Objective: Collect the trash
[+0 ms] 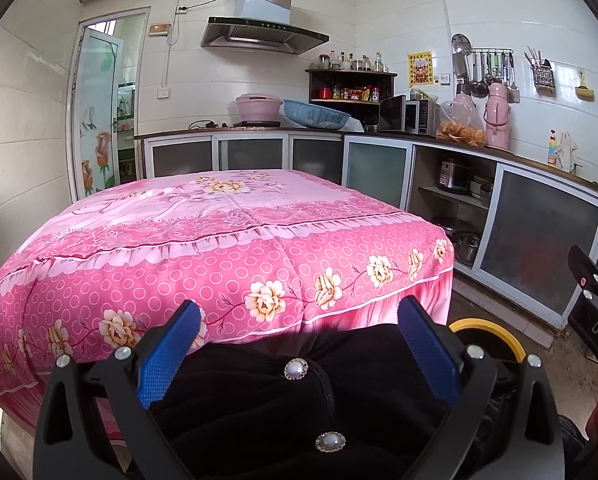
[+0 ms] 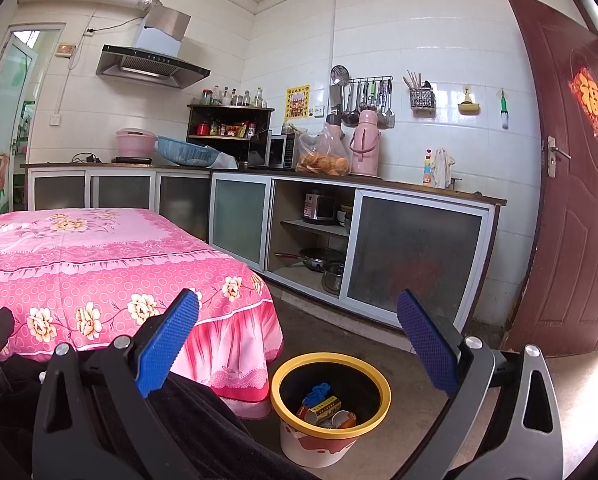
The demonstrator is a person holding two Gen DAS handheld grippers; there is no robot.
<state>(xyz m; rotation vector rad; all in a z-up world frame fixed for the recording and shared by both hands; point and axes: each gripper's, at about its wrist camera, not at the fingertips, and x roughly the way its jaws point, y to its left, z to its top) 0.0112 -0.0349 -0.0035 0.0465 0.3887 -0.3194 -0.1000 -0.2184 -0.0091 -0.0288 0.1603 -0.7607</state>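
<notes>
A small bin (image 2: 331,436) with a yellow rim and white-and-red wall stands on the floor beside the table. Inside it lies trash (image 2: 323,407): a blue piece, a printed carton, crumpled paper. My right gripper (image 2: 297,316) hangs open above and behind the bin, nothing between its blue pads (image 2: 167,348). My left gripper (image 1: 299,318) is open too, held low over a person's black garment (image 1: 299,400) with pearl buttons, facing the table. The bin's yellow rim (image 1: 495,330) peeks out behind the left gripper's right finger. The pink floral tablecloth (image 1: 219,248) shows no loose items.
The table (image 2: 99,256) fills the left of the room. An L-shaped counter (image 2: 379,184) with cabinets, a microwave, a bag of food and a pink flask runs along the walls. A brown door (image 2: 571,200) stands open at right. Bare concrete floor (image 2: 359,340) lies between table and cabinets.
</notes>
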